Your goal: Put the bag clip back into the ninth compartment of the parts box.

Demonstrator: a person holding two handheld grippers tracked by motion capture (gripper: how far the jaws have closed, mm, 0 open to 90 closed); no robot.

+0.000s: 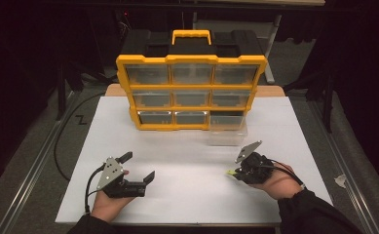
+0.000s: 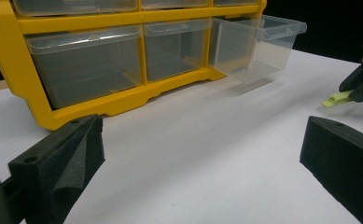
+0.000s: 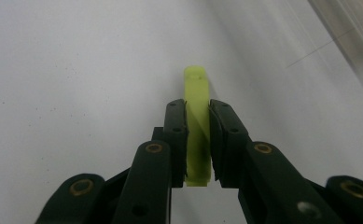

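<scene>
A yellow and black organiser [image 1: 192, 90] with clear drawers stands at the back of the white table [image 1: 192, 195]. Its bottom right drawer [image 1: 228, 130] is pulled out; the same drawer [image 2: 256, 46] appears in the left gripper view. My right gripper [image 3: 198, 109] is shut on a flat yellow-green piece [image 3: 198, 126], just above the table; from above the piece [image 1: 232, 173] sticks out left of the right gripper [image 1: 236, 174]. My left gripper [image 1: 137, 168] rests at the front left, open, with nothing between its pads [image 2: 72, 158].
Table edges run along the front and both sides, with metal rails [image 1: 28, 180] on the floor beside them. A black cable [image 1: 63, 141] loops left of the table. A crumpled scrap [image 1: 340, 181] lies off the right edge.
</scene>
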